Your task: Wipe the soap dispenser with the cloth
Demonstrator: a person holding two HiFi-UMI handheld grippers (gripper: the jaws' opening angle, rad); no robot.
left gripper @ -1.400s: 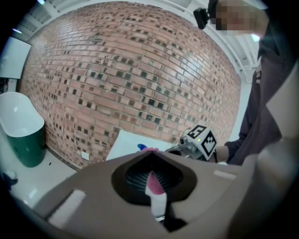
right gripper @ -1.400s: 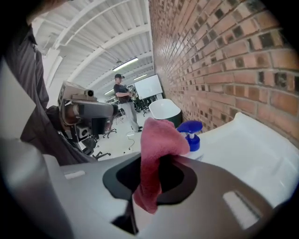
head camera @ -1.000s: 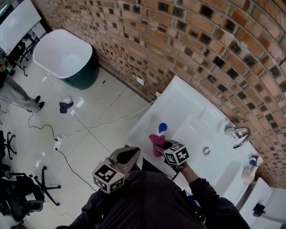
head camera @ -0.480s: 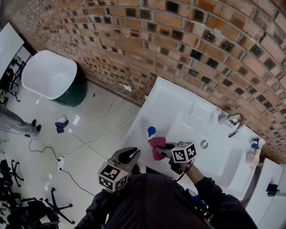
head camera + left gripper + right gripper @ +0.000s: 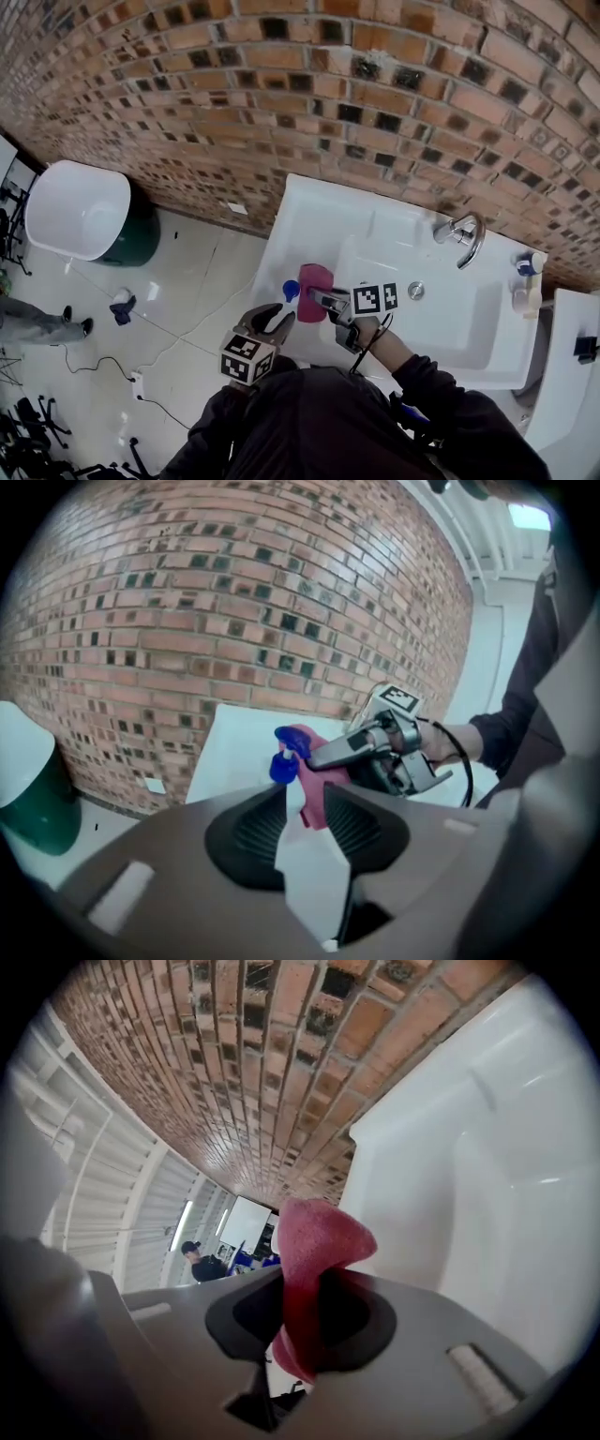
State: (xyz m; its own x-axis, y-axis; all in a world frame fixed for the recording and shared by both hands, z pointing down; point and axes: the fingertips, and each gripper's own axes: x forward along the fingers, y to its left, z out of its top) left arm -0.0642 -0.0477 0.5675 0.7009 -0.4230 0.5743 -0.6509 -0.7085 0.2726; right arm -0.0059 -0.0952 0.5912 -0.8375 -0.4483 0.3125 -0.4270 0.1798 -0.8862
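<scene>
1. Left gripper first: its jaws have just been opening and now stand part-way apart. The white plastic soap dispenser with the blue pump head shows right in the gap. I see no pad pressing on it, so the jaws are released, not gripping.
2. Right gripper: clenched hard on the pinkish-red cloth, which stands up out of the jaws in a thick fold.
3. What's new: a second ago the left gripper hung back, well short of the bottle. Now it has dropped in low, tips just beside the pump head. The right gripper has rolled over, marker cube facing up, and the cloth sits close against the pump on its far side. I can't tell whether they actually touch.
4. My read: the left gripper is lining up to steady the dispenser so the cloth can rub it without tipping it. The wiping looks barely started.
5. Surface: the dispenser stands at the front-left corner of a white ceramic washbasin, on its flat rim. The curved chrome tap is well apart at the back, and a small blue-capped bottle stands at the right edge.
6. Room: a red-brown brick wall rises behind the basin. On the glossy pale tiled floor to the left are a white tub on a dark green base and a trailing cable.
</scene>
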